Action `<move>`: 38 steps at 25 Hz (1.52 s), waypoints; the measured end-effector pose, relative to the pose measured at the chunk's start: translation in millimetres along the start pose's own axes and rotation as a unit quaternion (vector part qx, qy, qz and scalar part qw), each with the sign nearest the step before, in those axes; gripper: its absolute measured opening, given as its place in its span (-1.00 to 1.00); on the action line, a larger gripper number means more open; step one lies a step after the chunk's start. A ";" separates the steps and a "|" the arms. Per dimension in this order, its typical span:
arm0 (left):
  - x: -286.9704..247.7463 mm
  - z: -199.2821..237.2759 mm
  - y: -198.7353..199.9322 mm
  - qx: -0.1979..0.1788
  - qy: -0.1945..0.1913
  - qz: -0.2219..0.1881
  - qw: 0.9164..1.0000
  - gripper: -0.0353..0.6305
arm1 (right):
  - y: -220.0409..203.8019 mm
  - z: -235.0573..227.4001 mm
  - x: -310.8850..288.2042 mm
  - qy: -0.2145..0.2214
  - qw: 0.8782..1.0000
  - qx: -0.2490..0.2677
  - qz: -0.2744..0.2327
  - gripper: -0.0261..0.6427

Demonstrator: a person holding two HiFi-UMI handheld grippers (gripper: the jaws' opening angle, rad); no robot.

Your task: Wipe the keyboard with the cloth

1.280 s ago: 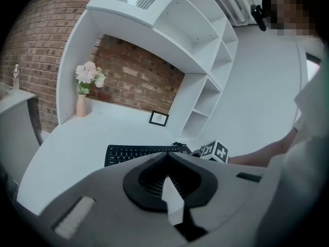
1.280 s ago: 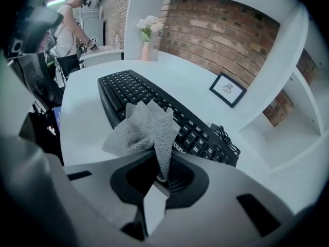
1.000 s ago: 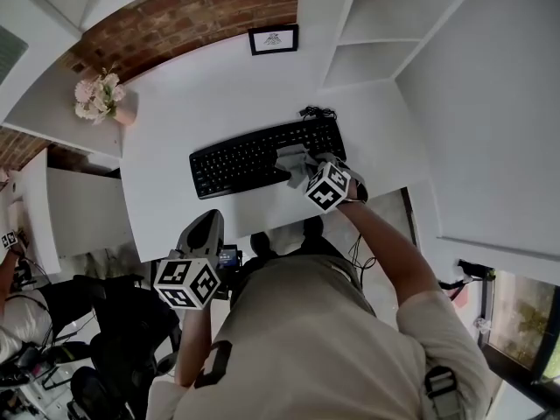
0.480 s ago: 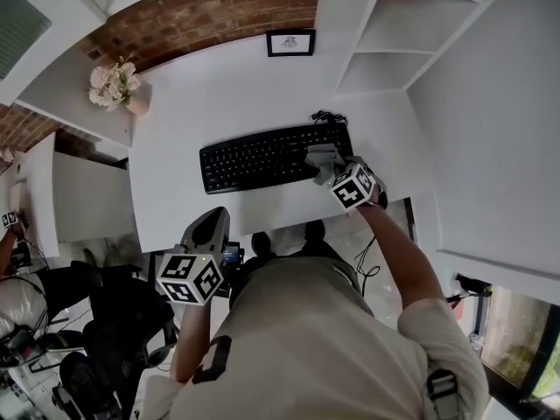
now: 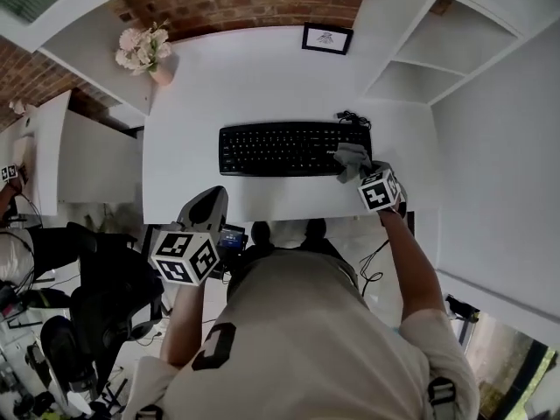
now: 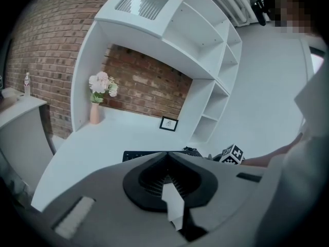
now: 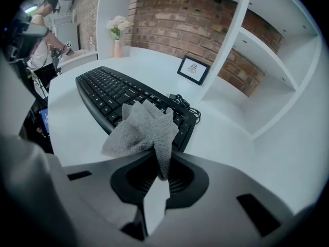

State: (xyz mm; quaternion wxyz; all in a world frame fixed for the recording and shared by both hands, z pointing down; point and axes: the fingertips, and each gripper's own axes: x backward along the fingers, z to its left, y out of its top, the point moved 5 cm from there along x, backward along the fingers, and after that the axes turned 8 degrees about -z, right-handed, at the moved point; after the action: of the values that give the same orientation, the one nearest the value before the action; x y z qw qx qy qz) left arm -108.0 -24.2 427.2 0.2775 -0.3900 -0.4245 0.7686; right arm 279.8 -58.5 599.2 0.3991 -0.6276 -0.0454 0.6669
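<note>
A black keyboard (image 5: pixel 293 148) lies across the white desk (image 5: pixel 262 77). My right gripper (image 5: pixel 360 171) is shut on a grey cloth (image 5: pixel 351 157), which rests on the keyboard's right end. In the right gripper view the cloth (image 7: pixel 141 130) bunches out of the jaws over the nearest keys of the keyboard (image 7: pixel 118 94). My left gripper (image 5: pixel 206 203) hangs off the desk's front edge at the left, away from the keyboard. In the left gripper view its jaws (image 6: pixel 167 161) are shut with nothing between them.
A small framed picture (image 5: pixel 326 38) and a vase of pink flowers (image 5: pixel 147 51) stand at the back of the desk. White shelves (image 5: pixel 437 51) rise at the right. The keyboard's coiled cable (image 7: pixel 184 106) lies at its far right corner. Another person (image 7: pixel 41 30) stands at the left.
My right gripper has slid the cloth rightward along the keyboard, from its middle-right keys to its right end. The left gripper has stayed below the desk edge.
</note>
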 end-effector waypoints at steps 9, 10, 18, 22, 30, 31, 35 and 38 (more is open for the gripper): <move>14.5 21.9 0.0 0.016 0.031 -0.007 0.999 -0.88 | -15.2 -17.6 5.8 -0.041 0.998 -0.056 0.002 -0.85; 13.5 22.6 1.2 0.018 0.032 -0.010 0.999 -0.88 | -19.5 -25.2 6.4 -0.049 0.997 -0.062 0.011 -0.85; 34.1 53.9 5.5 0.091 0.067 -0.054 0.992 -0.88 | -12.6 -28.8 8.4 -0.045 0.993 -0.105 -0.018 -0.85; 40.3 52.4 -7.7 0.090 0.081 -0.044 0.992 -0.88 | 60.5 9.0 8.2 0.020 0.991 -0.081 -0.100 -0.85; 50.7 46.0 -19.0 0.087 0.094 -0.045 0.991 -0.88 | 202.7 104.5 -7.6 0.164 0.964 -0.057 -0.200 -0.85; 53.1 47.6 -19.7 0.087 0.098 -0.044 0.990 -0.88 | 214.8 115.2 -8.2 0.179 0.960 -0.062 -0.207 -0.85; 64.1 60.1 -20.8 0.095 0.118 -0.051 0.987 -0.88 | 251.1 153.7 -15.0 0.223 0.949 -0.051 -0.216 -0.85; 72.3 69.5 -22.6 0.101 0.133 -0.055 0.984 -0.88 | 264.5 179.6 -24.3 0.242 0.947 -0.026 -0.209 -0.85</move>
State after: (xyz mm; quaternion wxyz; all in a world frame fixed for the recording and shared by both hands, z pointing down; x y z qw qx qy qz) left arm -203.1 11.3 443.9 0.4114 -0.4343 -0.3250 0.7325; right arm -5.3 -172.9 507.5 0.5121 -0.7567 -0.0950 0.3952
